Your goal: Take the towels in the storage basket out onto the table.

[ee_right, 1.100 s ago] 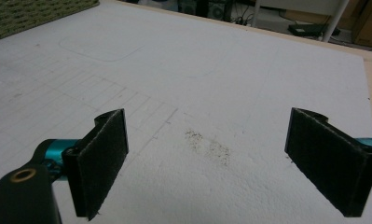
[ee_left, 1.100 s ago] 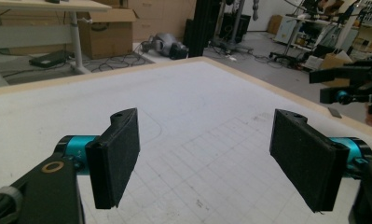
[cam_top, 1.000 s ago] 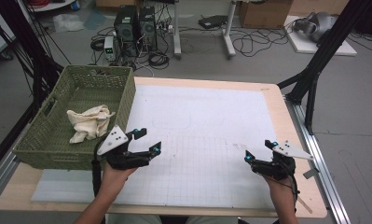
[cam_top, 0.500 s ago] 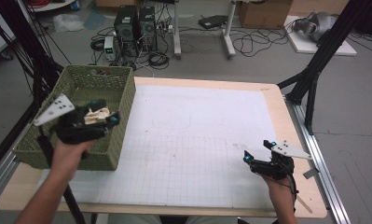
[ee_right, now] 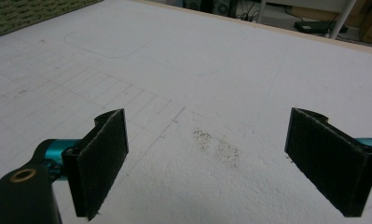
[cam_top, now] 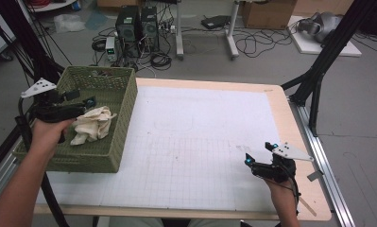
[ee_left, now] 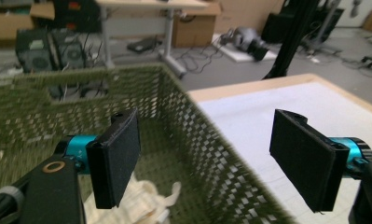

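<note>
My left gripper [cam_top: 82, 98] and right gripper [cam_top: 259, 155] are black, with teal collars, flat foam-like jaw pads, grey three-cornered top plates, and what looks like a brass-ringed screw.

Counts: one basket [cam_top: 117, 118], green woven; one cloth [cam_top: 92, 124], cream, inside basket. Two grippers: left gripper [cam_top: 82, 98], right gripper [cam_top: 258, 153], each with two black jaws. One surface [cam_top: 200, 118] with one white gridded mat [cam_top: 191, 156]. Two computer towers [cam_top: 138, 28] on floor beyond.
</note>
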A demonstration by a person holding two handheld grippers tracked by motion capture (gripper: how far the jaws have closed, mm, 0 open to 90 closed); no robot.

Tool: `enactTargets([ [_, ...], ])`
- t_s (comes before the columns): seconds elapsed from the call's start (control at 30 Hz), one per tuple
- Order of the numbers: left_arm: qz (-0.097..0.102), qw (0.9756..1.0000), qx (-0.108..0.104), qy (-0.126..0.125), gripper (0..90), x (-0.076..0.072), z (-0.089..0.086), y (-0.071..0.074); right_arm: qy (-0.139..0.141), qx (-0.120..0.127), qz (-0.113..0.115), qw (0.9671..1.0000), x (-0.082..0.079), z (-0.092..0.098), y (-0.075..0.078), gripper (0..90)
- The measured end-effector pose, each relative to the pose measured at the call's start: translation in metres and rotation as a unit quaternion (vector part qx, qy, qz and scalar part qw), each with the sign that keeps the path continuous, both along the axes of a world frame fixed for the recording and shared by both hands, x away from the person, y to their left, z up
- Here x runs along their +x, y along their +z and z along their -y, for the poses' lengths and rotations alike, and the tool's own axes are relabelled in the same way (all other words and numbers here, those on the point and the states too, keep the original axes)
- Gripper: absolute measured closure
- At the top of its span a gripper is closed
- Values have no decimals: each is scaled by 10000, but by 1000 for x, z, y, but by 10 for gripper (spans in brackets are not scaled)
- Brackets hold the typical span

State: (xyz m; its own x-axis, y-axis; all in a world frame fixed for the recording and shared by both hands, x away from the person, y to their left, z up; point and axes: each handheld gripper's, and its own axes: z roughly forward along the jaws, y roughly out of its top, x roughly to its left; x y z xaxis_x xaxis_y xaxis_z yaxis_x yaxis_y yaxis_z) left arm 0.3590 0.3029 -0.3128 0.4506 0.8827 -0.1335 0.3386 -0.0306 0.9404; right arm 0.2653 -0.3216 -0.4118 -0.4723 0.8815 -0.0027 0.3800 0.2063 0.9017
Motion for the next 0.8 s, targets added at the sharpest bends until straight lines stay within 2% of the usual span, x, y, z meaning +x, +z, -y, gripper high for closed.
enactTargets([
  [0.03, -119, 9999, 68, 41, 244, 5, 0, -4, -5, 8, 13, 10000, 1, 0, 0, 125],
  [0.13, -302, 9992, 178, 208, 243, 15, 0, -13, -3, 1, 12, 10000, 1, 0, 0, 125],
  [0.17, -438, 9980, 295, 336, 242, 21, -1, -19, -9, 1, 10, 10000, 1, 1, 0, 125],
  [0.2, -438, 9980, 295, 336, 241, 21, -1, -19, -9, 1, 10, 10000, 1, 1, 0, 125],
  [0.27, -666, 9955, 471, 486, 241, 28, -4, -29, -12, -7, 9, 10000, 1, 1, 0, 125],
  [0.33, -811, 9935, 554, 580, 241, 32, -5, -37, -18, -24, 10, 10000, 0, 1, 0, 125],
  [0.43, -1192, 9872, 832, 653, 234, 39, -6, -48, -34, -15, -5, 10000, 0, 2, -1, 125],
  [0.5, -1376, 9831, 974, 721, 234, 43, -6, -53, -41, -17, -5, 10000, 0, 2, -1, 125],
  [0.57, -1427, 9793, 1139, 868, 235, 45, -7, -56, -41, -5, -2, 10000, 0, 2, -1, 125],
  [0.6, -1452, 9785, 1158, 899, 235, 46, -7, -57, -41, -5, -2, 10000, 0, 2, -1, 125],
  [0.63, -1586, 9745, 1283, 931, 235, 48, -9, -61, -36, -15, -8, 10000, 0, 2, -1, 125],
  [0.67, -1586, 9745, 1283, 931, 235, 48, -9, -61, -36, -15, -8, 10000, 0, 2, -1, 125],
  [0.73, -1698, 9714, 1353, 958, 235, 49, -9, -64, -32, -17, -4, 10000, 0, 2, -1, 125],
  [0.77, -1780, 9688, 1420, 979, 234, 50, -9, -66, -38, -9, -7, 10000, 0, 2, -1, 125],
  [0.8, -1826, 9672, 1435, 1025, 237, 50, -9, -67, -38, -3, -10, 10000, 0, 2, -1, 125],
])
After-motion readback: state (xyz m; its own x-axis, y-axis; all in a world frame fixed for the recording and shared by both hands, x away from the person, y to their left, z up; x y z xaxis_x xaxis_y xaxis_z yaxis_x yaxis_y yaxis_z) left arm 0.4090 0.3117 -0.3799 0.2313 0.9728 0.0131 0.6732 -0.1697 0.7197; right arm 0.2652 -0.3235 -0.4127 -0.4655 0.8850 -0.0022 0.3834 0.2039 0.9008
